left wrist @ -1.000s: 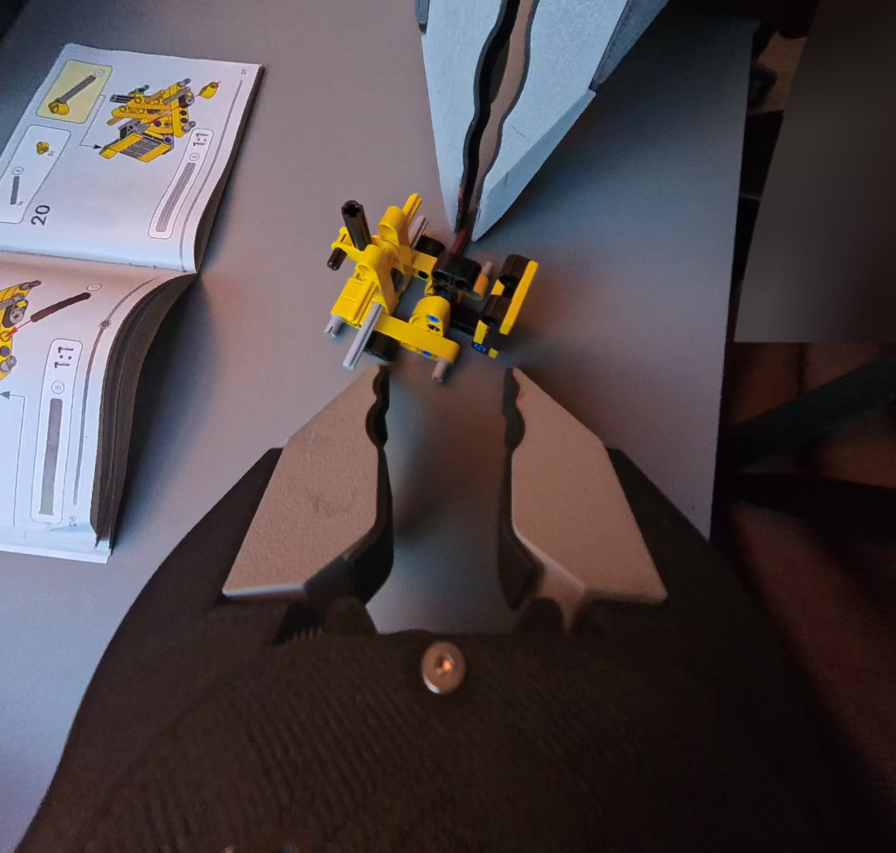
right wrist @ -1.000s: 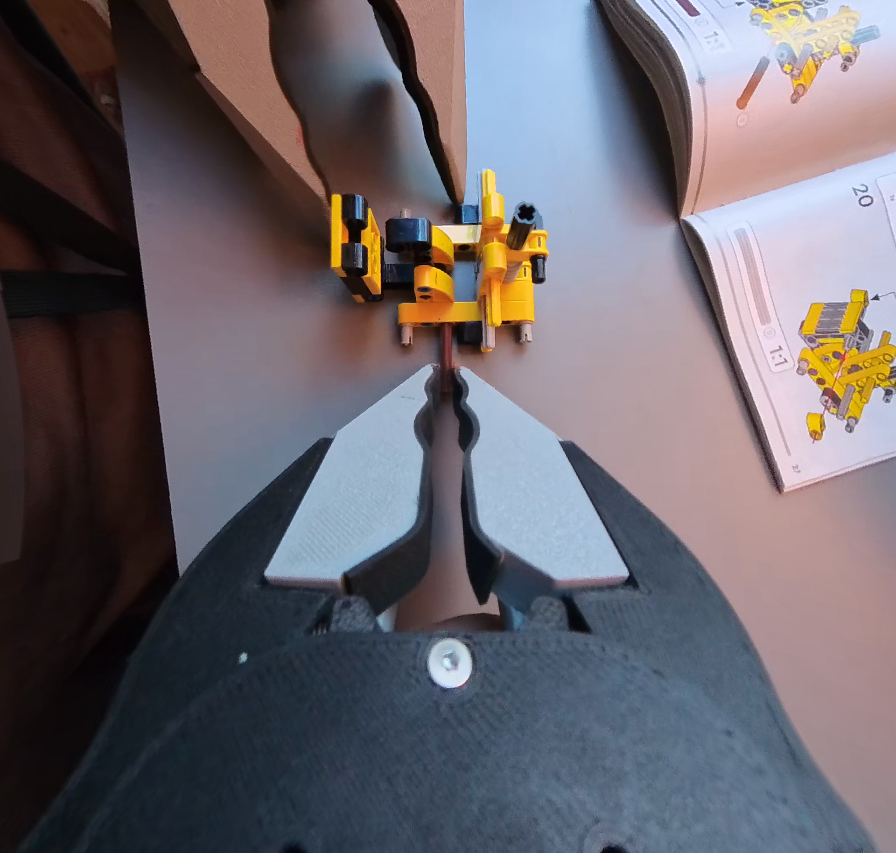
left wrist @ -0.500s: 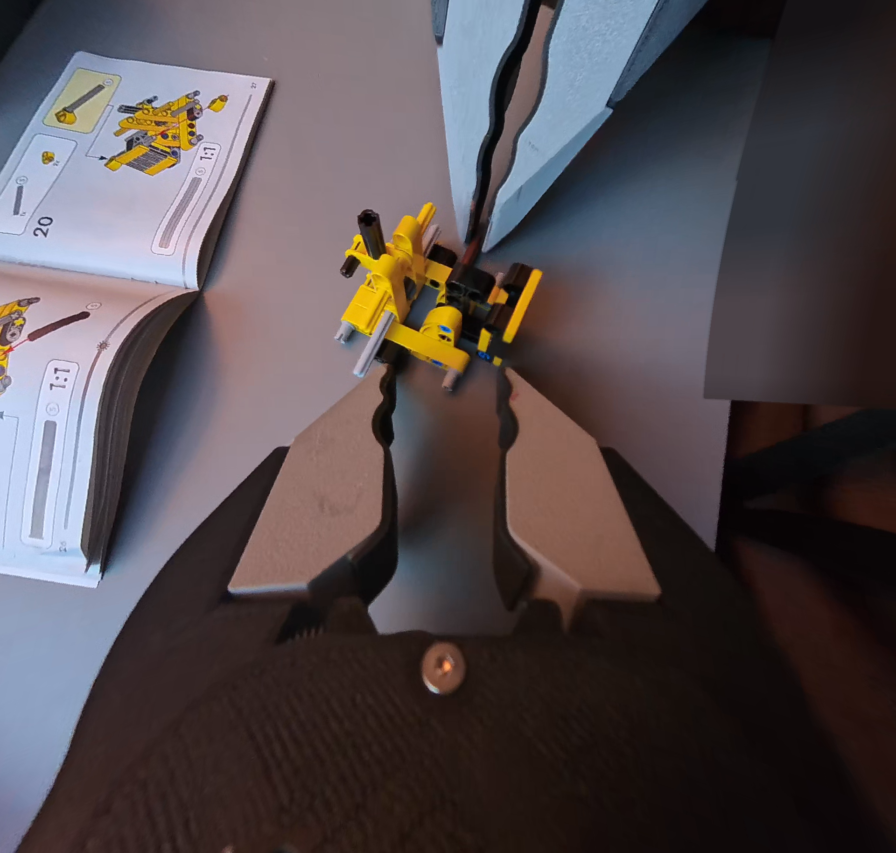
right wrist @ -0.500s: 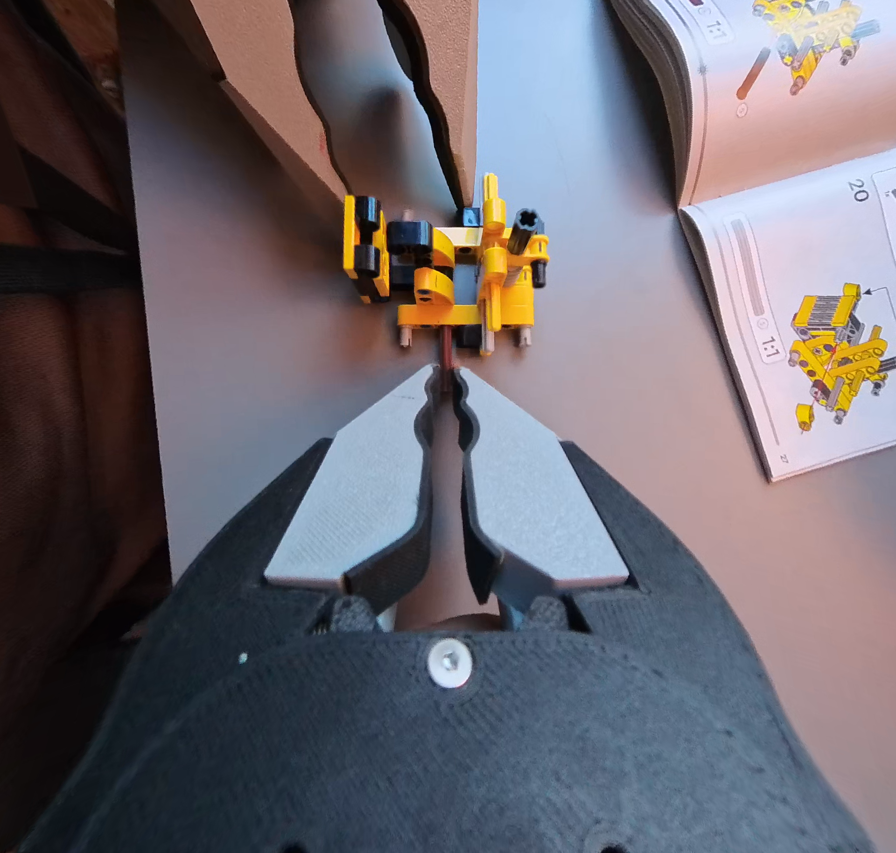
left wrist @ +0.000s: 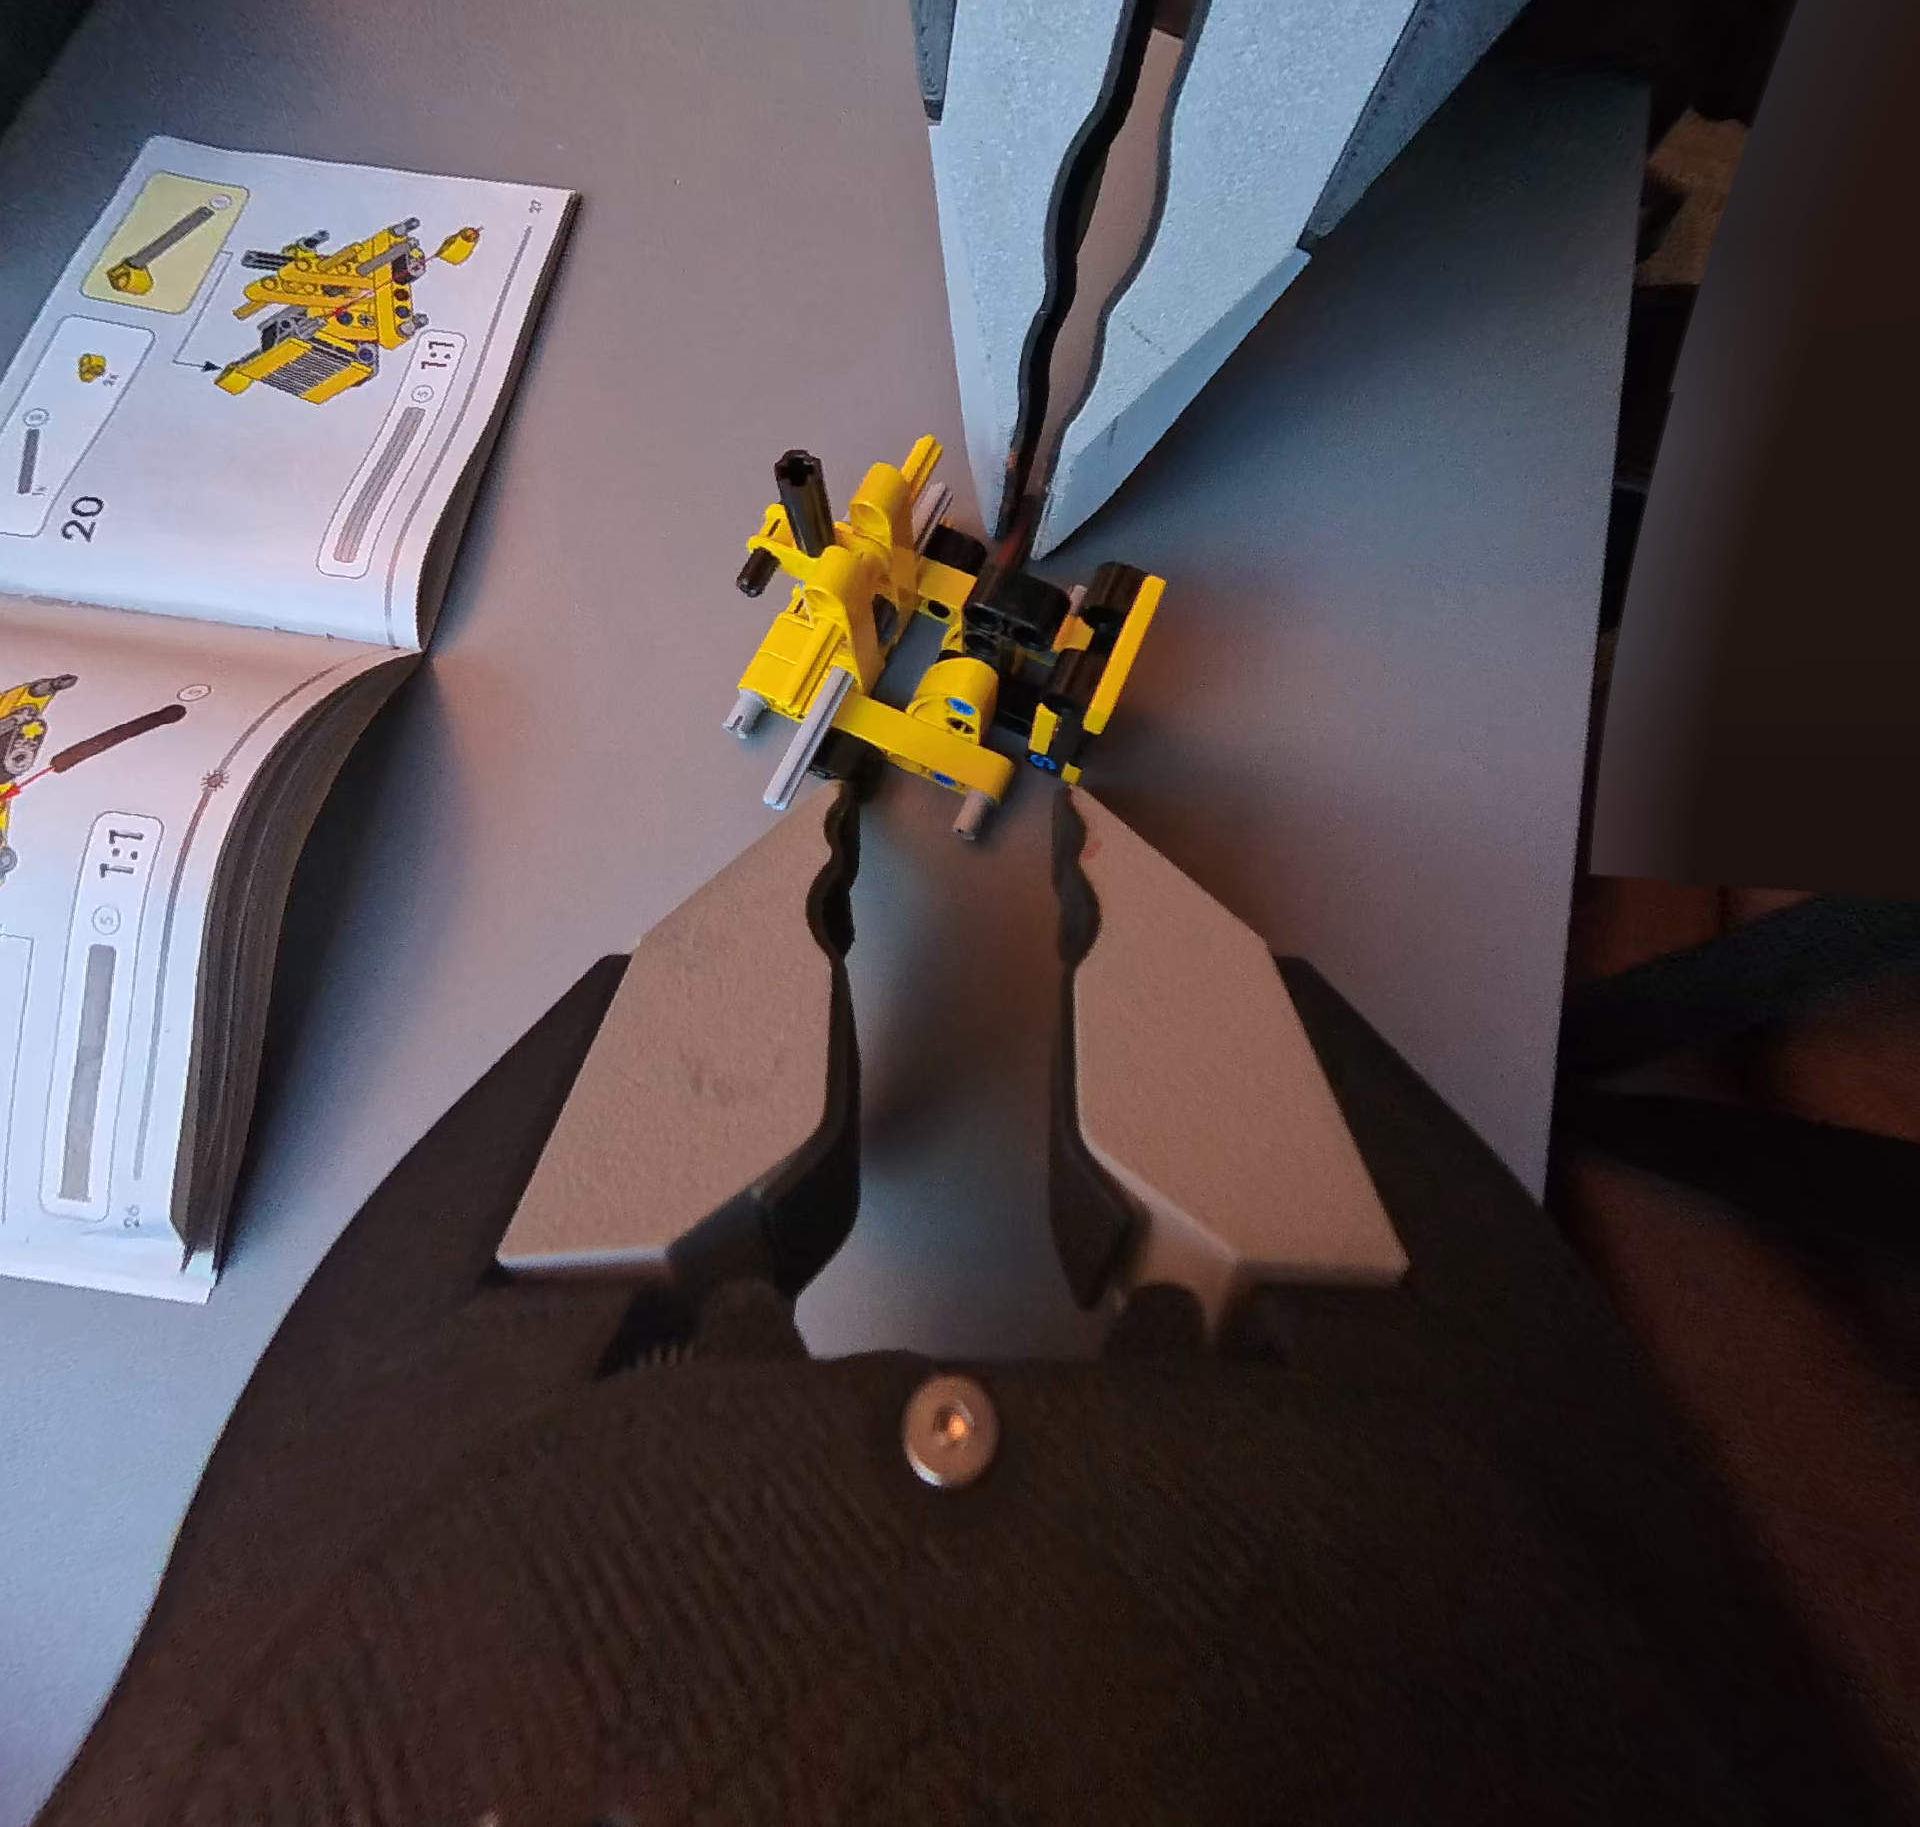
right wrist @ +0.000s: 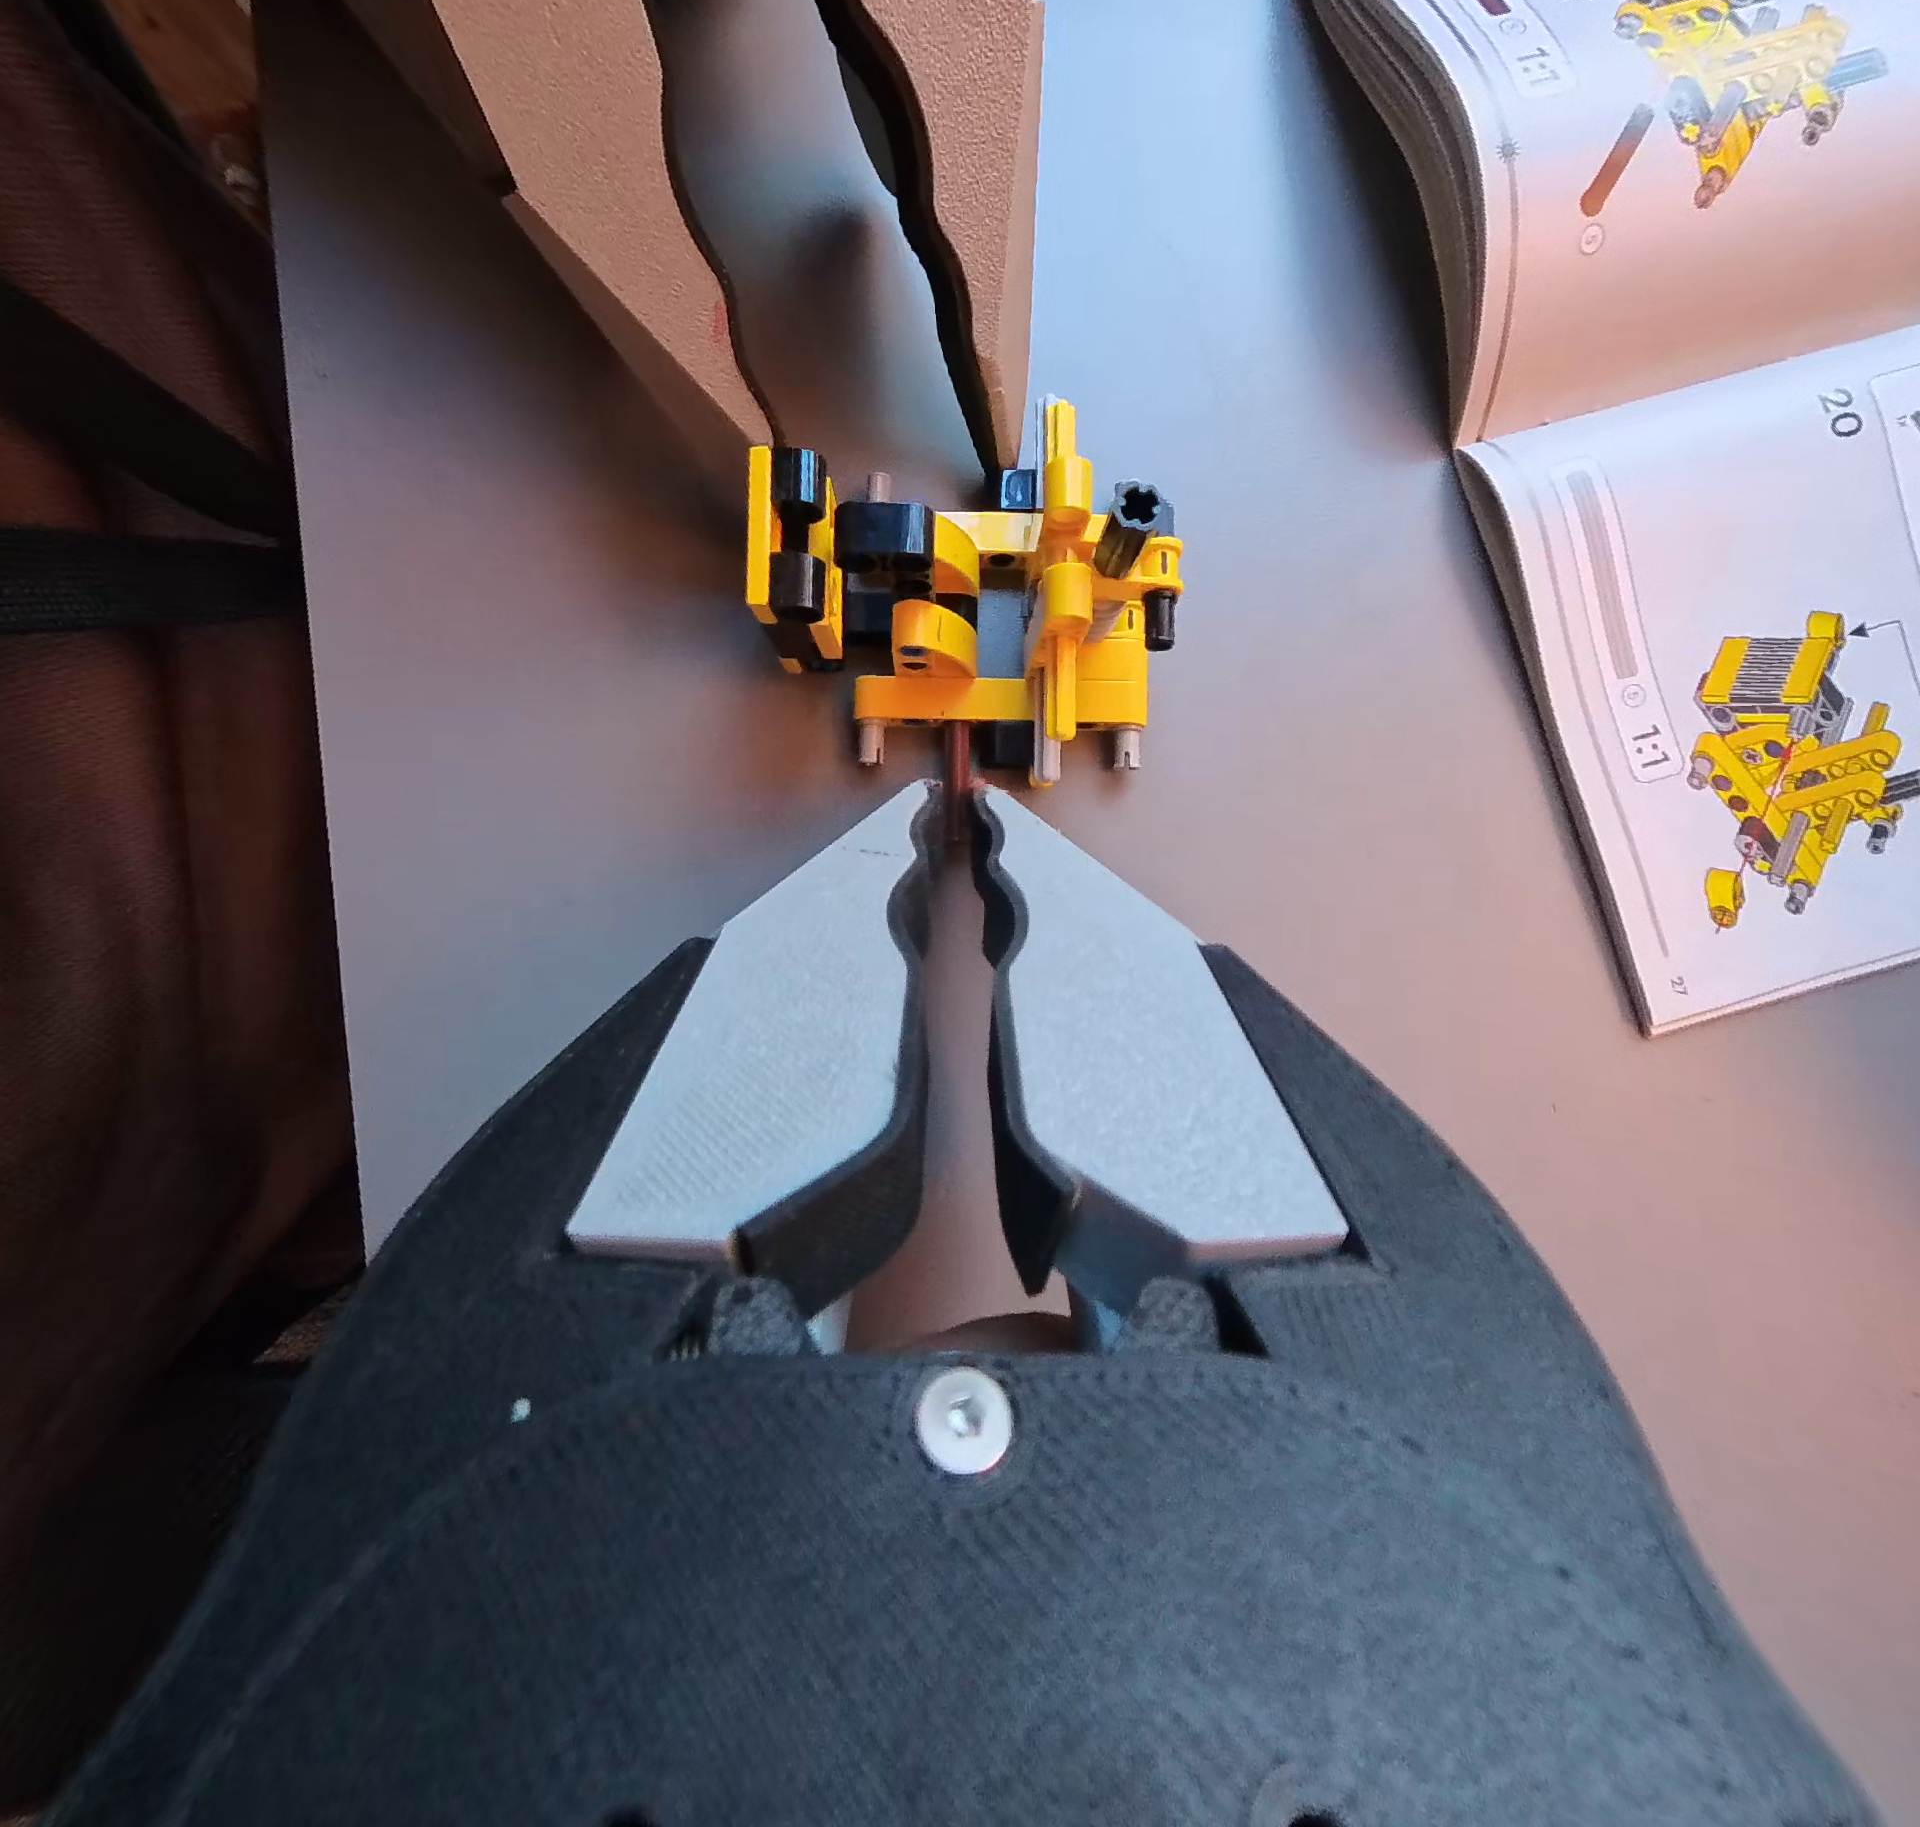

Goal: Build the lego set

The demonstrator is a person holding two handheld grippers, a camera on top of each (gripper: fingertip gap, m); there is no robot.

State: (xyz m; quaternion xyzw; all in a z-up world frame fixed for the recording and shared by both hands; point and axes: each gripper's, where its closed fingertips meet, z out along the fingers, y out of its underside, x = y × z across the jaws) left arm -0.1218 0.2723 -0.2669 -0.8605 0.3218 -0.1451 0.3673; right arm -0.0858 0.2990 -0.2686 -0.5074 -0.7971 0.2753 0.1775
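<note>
- Pinching a thin brown axle (right wrist: 957, 782), the right gripper (right wrist: 953, 809) faces the yellow lego model (right wrist: 961, 588).
- Left gripper (left wrist: 951, 809) spread wide, empty, just beside the model.
- Open instruction booklet (right wrist: 1704, 489) lies at two o'clock on the grey table (right wrist: 1351, 946).

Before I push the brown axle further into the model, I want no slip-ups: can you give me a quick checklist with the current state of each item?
1. Right gripper shut on the brown axle: ok.
2. Axle tip entering the yellow and black model: ok; depth, cannot tell.
3. Left gripper bracing the model's far side: not ok; jaws open, tips at the model, contact cannot tell.
4. Model flat on the grey table: ok.
5. Instruction booklet open beside the model: ok.
</note>
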